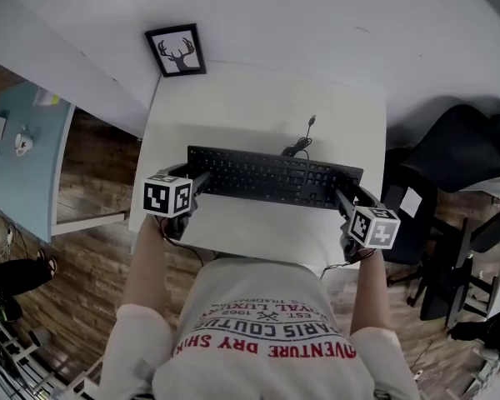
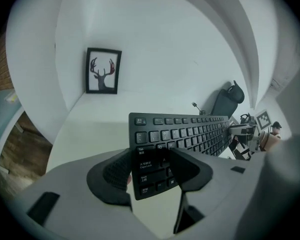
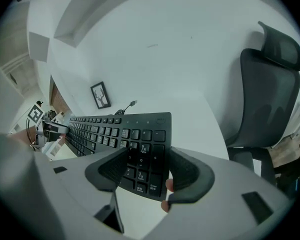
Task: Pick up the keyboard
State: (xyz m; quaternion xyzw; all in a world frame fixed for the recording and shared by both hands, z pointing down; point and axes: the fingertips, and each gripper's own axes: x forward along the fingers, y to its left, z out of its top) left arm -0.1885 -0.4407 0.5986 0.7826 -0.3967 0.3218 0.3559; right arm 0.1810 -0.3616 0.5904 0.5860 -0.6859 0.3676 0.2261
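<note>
Closest to me in the head view, both bare forearms reach forward from the white T-shirt with red print point(image 1: 258, 332), elbows tucked in and the wrists spread as wide as the board. Each hand sits behind its marker cube. The left tongs point(image 1: 200, 180) are clamped on the left end of the black full-size keyboard point(image 1: 271, 176). In the left gripper view the left tongs point(image 2: 150, 166) have one ribbed pad on the key face and the other behind the board's edge. The right tongs point(image 1: 343, 200) grip the number-pad end the same way, and in the right gripper view the right tongs point(image 3: 142, 171) have a fingertip point(image 3: 168, 186) peeking under them. The keyboard spans level between the two, over the middle of the white tabletop point(image 1: 233, 107); I cannot tell whether it is clear of the surface. Beyond it the black cable point(image 1: 300, 144) curls on the tabletop. Furthest back, a black-framed deer-antler picture point(image 1: 177, 51) leans at the wall, and a black mesh office chair point(image 3: 270, 104) stands off to the right.
</note>
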